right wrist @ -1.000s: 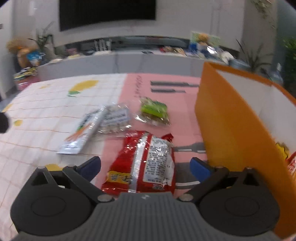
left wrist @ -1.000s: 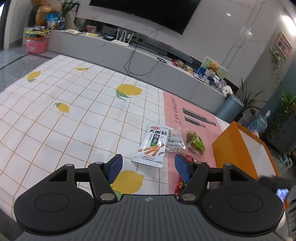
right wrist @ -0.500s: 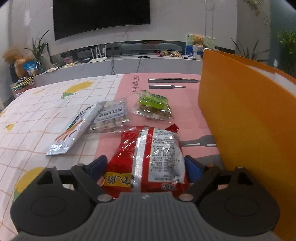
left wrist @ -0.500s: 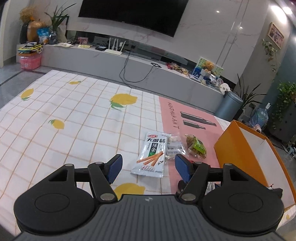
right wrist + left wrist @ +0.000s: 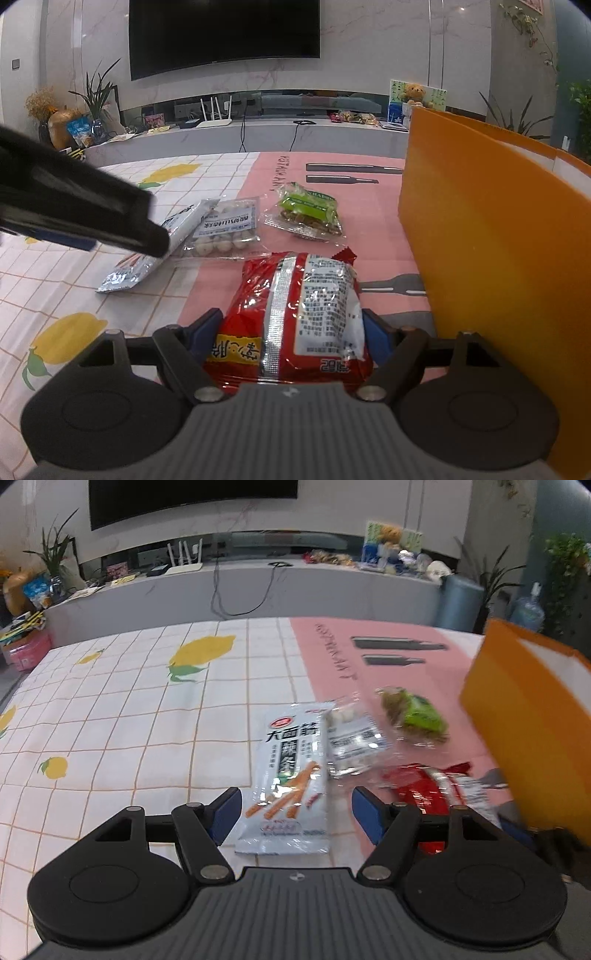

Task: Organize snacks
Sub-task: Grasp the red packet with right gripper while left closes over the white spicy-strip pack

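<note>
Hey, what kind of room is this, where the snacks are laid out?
Most likely a home living room: a big television on the wall, a long low media shelf with a router, and houseplants.

**Right side blocked, left side open**

The right flank is being walled off by the orange box point(image 5: 498, 240). Ahead, the way is being crowded by four snack packs point(image 5: 221, 229) lying close together. Wide bare tablecloth point(image 5: 110, 720) is being left free to the left.
</note>
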Demonstrator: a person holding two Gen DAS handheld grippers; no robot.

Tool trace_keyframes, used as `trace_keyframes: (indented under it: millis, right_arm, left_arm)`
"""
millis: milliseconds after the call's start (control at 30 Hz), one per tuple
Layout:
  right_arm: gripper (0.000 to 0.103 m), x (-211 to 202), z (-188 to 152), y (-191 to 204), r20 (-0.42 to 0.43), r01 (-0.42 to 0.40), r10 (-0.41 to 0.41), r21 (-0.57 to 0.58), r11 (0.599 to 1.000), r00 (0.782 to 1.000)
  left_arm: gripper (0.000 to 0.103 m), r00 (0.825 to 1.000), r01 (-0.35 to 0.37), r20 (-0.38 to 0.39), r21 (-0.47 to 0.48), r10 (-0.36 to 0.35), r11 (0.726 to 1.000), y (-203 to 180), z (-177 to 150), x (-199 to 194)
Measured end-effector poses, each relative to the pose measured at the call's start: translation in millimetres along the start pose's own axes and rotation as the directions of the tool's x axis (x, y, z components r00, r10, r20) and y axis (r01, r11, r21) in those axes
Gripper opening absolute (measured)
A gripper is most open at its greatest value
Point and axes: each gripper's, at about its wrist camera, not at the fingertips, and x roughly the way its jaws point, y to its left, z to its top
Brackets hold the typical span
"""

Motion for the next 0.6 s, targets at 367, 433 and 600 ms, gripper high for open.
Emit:
trace_keyframes:
  millis: [367, 433, 600]
  right_arm:
    - [0.077, -1, -1, -1, 0.003, -0.003, 0.003, 0.006, 1.000, 1.000]
    - [0.076, -2, -2, 0, 0.005, -0.001, 0.001, 0.000, 1.000, 1.000]
    - [0.073, -9, -5, -3, 0.017, -0.010, 0.010, 0.035, 0.999, 1.000]
  left_arm:
    - [0.055, 1.000, -0.009, -0.003, -0.079, 0.009, 0.997, 23, -13, 15]
    - [0.055, 1.000, -0.009, -0.004, -0.064, 0.009, 0.998, 22, -17, 9]
    - [0.054, 1.000, -0.004, -0.004, -0.117, 0.003, 0.993, 29, -29, -13]
